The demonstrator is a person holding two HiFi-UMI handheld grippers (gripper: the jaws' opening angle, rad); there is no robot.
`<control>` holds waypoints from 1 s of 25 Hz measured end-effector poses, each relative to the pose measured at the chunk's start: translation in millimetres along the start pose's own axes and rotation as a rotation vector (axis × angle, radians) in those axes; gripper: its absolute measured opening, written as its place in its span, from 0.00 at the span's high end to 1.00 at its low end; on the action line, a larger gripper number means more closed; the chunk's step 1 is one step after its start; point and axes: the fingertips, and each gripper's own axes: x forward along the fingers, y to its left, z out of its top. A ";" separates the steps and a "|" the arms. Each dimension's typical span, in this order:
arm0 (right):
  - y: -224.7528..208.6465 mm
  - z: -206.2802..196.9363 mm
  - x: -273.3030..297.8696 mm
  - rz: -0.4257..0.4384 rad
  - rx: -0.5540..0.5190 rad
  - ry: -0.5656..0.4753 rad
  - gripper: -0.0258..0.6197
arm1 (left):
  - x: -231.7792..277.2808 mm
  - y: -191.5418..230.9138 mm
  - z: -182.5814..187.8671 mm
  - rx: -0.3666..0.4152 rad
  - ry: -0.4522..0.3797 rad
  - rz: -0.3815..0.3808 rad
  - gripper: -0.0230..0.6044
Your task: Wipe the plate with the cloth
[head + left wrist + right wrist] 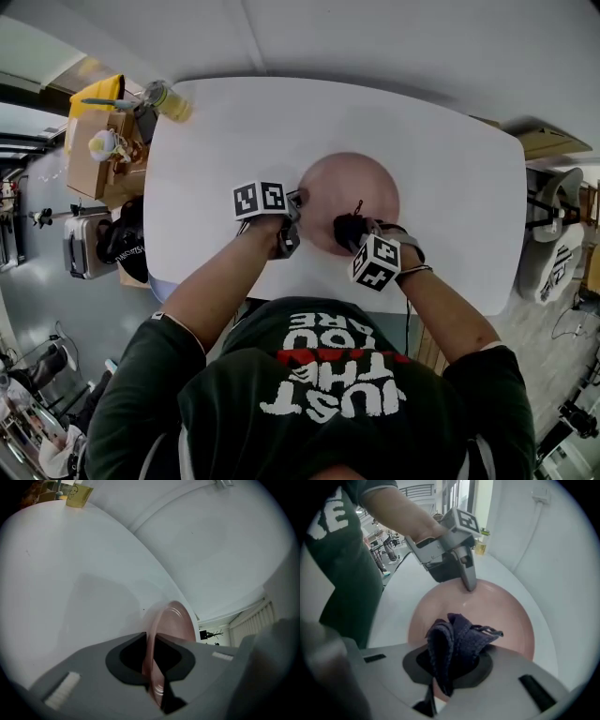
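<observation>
- Left gripper (470, 585): jaws clamped on the far rim of the plate (361, 192), which lies on the table (450, 169).
- Right gripper (450, 665): jaws closed on the bunched cloth (459, 639), over the plate's near side.
- Progress: wiping apparently under way; no dirt is visible, so what remains cannot be judged.

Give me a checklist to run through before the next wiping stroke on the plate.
1. Right gripper shut on the cloth: ok.
2. Left gripper clamped on the rim of the plate: ok.
3. Cloth positioned over the plate, not over the table: ok.
4. Cloth actually pressing on the plate's surface: cannot tell.
5. Plate's surface free of anything besides the cloth and the left gripper's tip: ok.
</observation>
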 end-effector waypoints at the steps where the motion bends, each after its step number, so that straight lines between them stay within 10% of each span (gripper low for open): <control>1: 2.1 7.8 3.2 0.004 -0.009 -0.011 0.91 | 0.1 -0.5 -0.5 0.007 0.004 0.001 0.92; 9: -65.1 55.4 26.6 -0.131 0.157 -0.147 0.91 | 2.2 -4.9 -6.7 0.174 0.132 -0.027 0.93; 15: -165.4 11.5 12.3 -0.356 0.309 -0.057 0.91 | 2.0 -6.0 -7.1 0.162 0.126 -0.033 0.93; 25: -96.5 3.4 -94.3 -0.281 0.505 -0.353 0.91 | 2.0 -5.3 -9.1 0.119 0.075 -0.061 0.93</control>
